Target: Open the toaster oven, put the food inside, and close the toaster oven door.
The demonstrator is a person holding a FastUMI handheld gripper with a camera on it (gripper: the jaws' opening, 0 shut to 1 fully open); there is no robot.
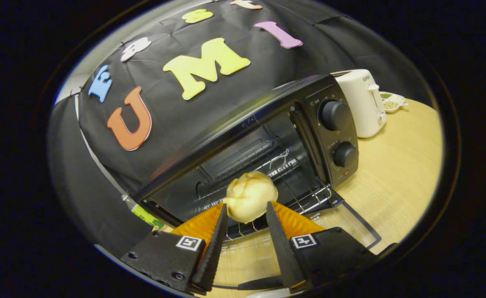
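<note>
Gripper view, and the gripper (247, 211) has its fingers closed part-way on the bun (251, 195), one pressing each side, right at the tips. Bun hangs just in front of the toaster oven (243, 136), above the front edge of its wire rack (267, 165), with the door (346, 225) dropped open beneath. Risk here: a tip-only hold could let that round bun slip and roll off the rack's lip onto the door. Bun is near-round, no clear long axis; the oven's mouth faces the gripper, its length running toward the white toaster (362, 103).
</note>
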